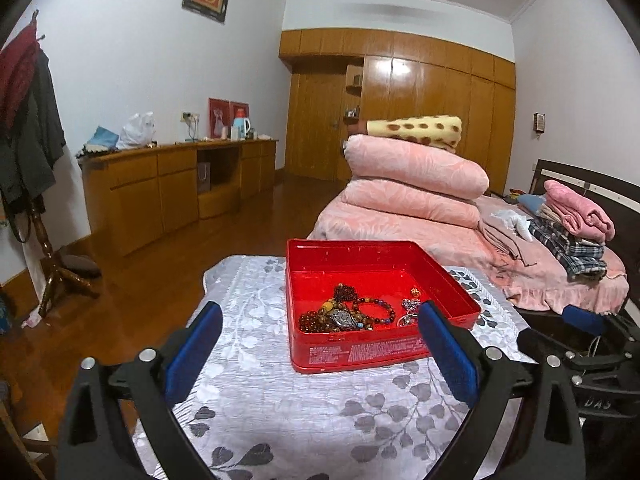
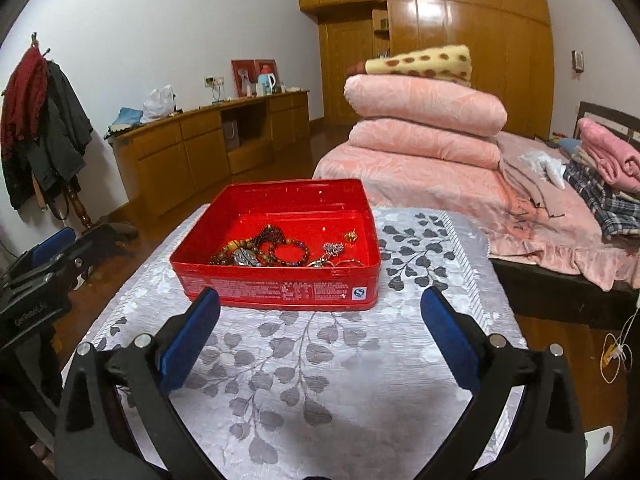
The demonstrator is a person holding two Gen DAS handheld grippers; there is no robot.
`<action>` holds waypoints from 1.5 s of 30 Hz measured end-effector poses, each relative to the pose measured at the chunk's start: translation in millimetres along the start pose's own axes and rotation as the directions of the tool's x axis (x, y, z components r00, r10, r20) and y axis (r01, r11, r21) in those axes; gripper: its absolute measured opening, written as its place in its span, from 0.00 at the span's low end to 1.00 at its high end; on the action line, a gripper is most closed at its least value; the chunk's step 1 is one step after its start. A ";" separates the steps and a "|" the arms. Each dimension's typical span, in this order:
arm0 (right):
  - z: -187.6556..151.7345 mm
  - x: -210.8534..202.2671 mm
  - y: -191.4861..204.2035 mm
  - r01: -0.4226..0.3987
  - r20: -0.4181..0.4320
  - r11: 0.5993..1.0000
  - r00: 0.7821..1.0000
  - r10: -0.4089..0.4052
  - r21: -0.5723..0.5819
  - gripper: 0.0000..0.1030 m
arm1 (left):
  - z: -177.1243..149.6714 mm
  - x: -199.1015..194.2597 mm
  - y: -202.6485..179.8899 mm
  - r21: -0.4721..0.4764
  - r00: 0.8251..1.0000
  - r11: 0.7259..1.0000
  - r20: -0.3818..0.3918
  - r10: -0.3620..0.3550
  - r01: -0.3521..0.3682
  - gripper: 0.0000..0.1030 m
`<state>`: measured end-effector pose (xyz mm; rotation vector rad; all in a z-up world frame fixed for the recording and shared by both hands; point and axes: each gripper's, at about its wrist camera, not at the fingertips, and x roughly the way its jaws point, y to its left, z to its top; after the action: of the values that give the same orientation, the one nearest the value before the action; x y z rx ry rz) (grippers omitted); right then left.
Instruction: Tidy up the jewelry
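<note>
Hidden or unclear: your jewelry point(image 1: 352, 314) lies in a tangle, so you cannot tell the bead strands apart or count them; the print on the tin's front wall is too small to read.
Left gripper point(image 1: 320, 354): your jaws stand wide apart and hold nothing; in the left wrist view the right-hand pad point(image 1: 448, 354) covers the tin's near right corner, and you cannot tell whether it touches.
Red tin point(image 2: 276, 286): open, no lid on it, resting on the leaf-patterned cloth point(image 2: 320, 360) of your worktop; the jewelry sits inside, toward the near wall.
Right gripper point(image 2: 320, 334): your jaws are spread just as wide, empty, short of the tin and over bare cloth.
Bed point(image 2: 440, 172): beyond the worktop, with folded pink quilts point(image 2: 424, 120).
</note>
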<state>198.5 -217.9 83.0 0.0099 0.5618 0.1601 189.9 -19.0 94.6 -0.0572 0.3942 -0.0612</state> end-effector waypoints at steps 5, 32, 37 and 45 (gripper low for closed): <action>1.7 -25.3 2.5 -0.013 0.066 1.000 0.998 0.013 -0.006 0.95 | -1.0 -27.9 -1.5 0.024 0.998 1.000 0.063 0.005 -0.006 0.93; 7.6 -120.5 34.8 -0.040 0.295 0.995 0.953 0.065 -0.091 0.95 | 5.2 -118.8 -9.4 0.098 0.965 0.995 0.261 -0.011 -0.016 0.93; 6.5 -127.0 33.8 -0.043 0.309 0.995 0.949 0.068 -0.087 0.95 | 5.8 -126.8 -10.4 0.106 0.961 0.994 0.275 -0.019 -0.010 0.93; 6.3 -131.3 37.4 -0.035 0.318 0.995 0.946 0.063 -0.093 0.95 | 7.1 -133.4 -10.7 0.103 0.958 0.995 0.283 -0.036 0.008 0.93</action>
<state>86.8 -201.0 159.9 -0.0335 0.2285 0.2268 69.2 -19.9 152.7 0.0295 0.1019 -0.0935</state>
